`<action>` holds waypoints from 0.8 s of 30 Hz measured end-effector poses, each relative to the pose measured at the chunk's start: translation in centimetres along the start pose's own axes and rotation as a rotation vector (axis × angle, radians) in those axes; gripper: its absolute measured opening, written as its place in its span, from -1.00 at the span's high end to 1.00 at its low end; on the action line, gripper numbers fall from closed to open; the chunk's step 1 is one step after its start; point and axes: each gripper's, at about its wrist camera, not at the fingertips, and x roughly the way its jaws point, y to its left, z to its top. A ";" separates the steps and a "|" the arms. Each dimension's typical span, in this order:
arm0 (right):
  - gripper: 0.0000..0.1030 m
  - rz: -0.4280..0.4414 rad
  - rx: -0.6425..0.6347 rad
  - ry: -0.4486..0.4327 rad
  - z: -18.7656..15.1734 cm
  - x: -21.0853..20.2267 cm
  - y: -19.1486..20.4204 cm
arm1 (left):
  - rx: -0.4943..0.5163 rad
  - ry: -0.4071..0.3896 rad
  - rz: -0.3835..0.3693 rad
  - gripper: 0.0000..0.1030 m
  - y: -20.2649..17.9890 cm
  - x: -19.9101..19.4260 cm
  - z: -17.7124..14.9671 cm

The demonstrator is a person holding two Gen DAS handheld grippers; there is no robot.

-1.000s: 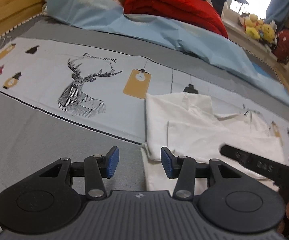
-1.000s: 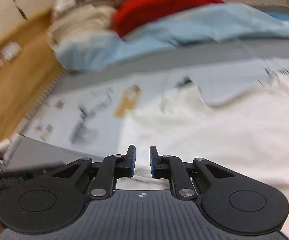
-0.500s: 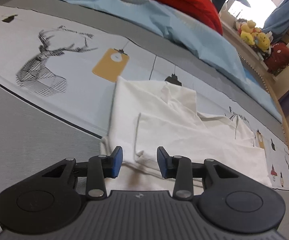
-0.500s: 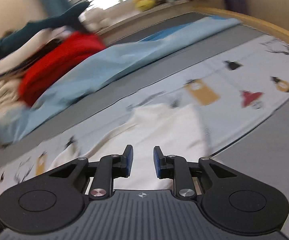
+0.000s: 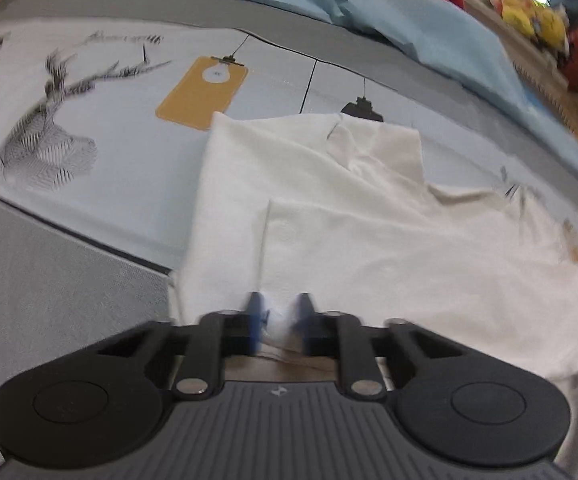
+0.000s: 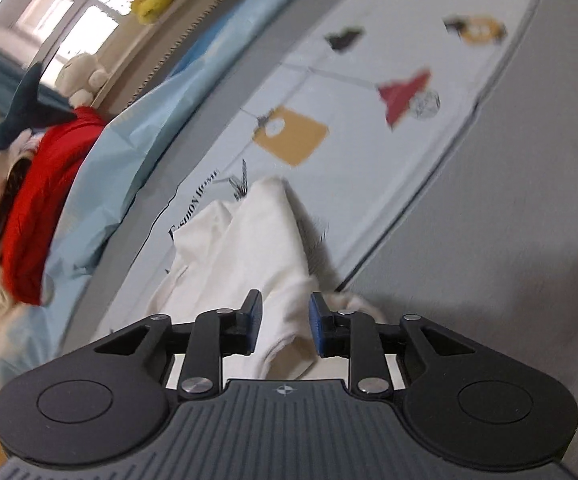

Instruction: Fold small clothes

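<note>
Because the white shirt (image 5: 369, 240) lies partly folded on the printed bedsheet (image 5: 129, 140), one side flap already turned in, I bring my left gripper (image 5: 277, 318) to its near hem, jaws apart with cloth bunched between them. Further right, my right gripper (image 6: 285, 322) straddles the shirt's near right corner, jaws likewise apart, ready to pinch for a lift.

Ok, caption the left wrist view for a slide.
Left hand-held gripper straddling the near edge of a partly folded white shirt.
</note>
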 end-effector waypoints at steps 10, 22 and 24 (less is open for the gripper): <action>0.20 0.026 0.224 0.038 -1.5 3.4 -1.8 | -0.050 -0.045 0.059 0.93 2.0 -1.4 1.0; 0.95 -0.014 0.280 -0.109 -1.8 2.3 -1.5 | -0.097 -0.064 0.009 0.78 2.6 -2.3 1.2; 0.95 -0.050 0.283 -0.140 -1.6 1.5 -1.7 | -0.098 -0.076 0.008 0.78 2.6 -2.5 1.4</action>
